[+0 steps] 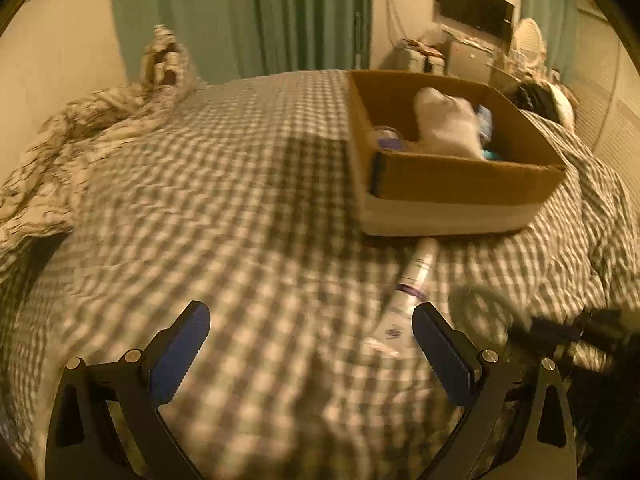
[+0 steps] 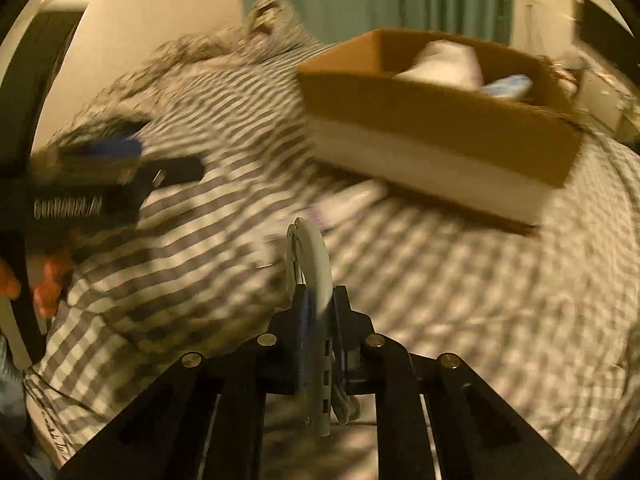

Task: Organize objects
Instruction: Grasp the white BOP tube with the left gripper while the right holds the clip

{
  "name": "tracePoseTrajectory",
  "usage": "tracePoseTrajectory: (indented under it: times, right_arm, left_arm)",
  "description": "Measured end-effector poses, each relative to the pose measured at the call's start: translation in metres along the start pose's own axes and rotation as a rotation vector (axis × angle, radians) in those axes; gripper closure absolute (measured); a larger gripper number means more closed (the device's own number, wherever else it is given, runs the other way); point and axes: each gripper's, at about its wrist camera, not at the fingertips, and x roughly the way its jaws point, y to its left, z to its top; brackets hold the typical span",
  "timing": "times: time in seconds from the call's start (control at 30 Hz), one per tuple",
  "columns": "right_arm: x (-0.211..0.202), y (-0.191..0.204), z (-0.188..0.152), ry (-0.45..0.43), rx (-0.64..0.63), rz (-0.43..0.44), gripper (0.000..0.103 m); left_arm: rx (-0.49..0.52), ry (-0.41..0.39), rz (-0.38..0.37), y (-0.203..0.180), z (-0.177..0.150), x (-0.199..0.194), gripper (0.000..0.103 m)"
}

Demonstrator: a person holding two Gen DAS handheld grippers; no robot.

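Observation:
My left gripper [image 1: 310,340] is open and empty above the checked bedspread [image 1: 200,208]. A white tube [image 1: 408,292] lies on the bed just ahead of its right finger, pointing at the cardboard box [image 1: 460,178]. The box holds a white soft item [image 1: 444,124] and some blue things. My right gripper [image 2: 319,304] is shut on a white curved clip-like tool [image 2: 316,256] that sticks out forward. The box [image 2: 432,112] is ahead and to its right. The left gripper [image 2: 100,172] shows blurred at its left.
A crumpled patterned blanket [image 1: 100,116] lies at the bed's far left. Green curtains [image 1: 248,12] hang behind the bed. A wall TV [image 1: 476,8] and cluttered furniture stand at the far right. Dark clothing [image 1: 536,96] lies behind the box.

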Motion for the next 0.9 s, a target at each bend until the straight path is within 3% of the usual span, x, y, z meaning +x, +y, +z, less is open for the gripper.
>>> tracePoseTrajectory:
  times: [0.2,0.3,0.4,0.47,0.57,0.67,0.77,0.9]
  right_arm:
    - [-0.019,-0.048,0.015,-0.050,0.061,-0.129,0.092]
    - [-0.026,-0.063,0.013,-0.058,0.078,-0.155,0.092]
    - [-0.024,-0.070,0.010,-0.055,0.097,-0.144,0.092]
    - [-0.024,-0.071,0.008,-0.052,0.100,-0.141,0.092]
    - [-0.025,-0.068,0.008,-0.058,0.100,-0.139,0.092]
    - [-0.033,-0.068,0.008,-0.073,0.102,-0.144,0.092]
    - [-0.048,-0.066,0.009,-0.096,0.109,-0.153,0.092]
    - [-0.073,-0.061,0.010,-0.122,0.106,-0.176,0.092]
  left_arm:
    - [0.080,0.019,-0.030,-0.044,0.006,0.035,0.000]
    - [0.096,0.028,-0.033,-0.058,0.009,0.058,0.009]
    - [0.086,0.057,-0.057,-0.063,0.010,0.085,0.031]
    - [0.069,0.102,-0.104,-0.065,0.009,0.101,0.056]
    - [0.082,0.092,-0.142,-0.068,0.006,0.097,0.077]
    - [0.113,0.083,-0.135,-0.073,0.000,0.082,0.077]
    - [0.082,0.090,-0.093,-0.072,-0.006,0.061,0.077]
    - [0.068,0.049,-0.110,-0.077,-0.014,0.023,0.077]
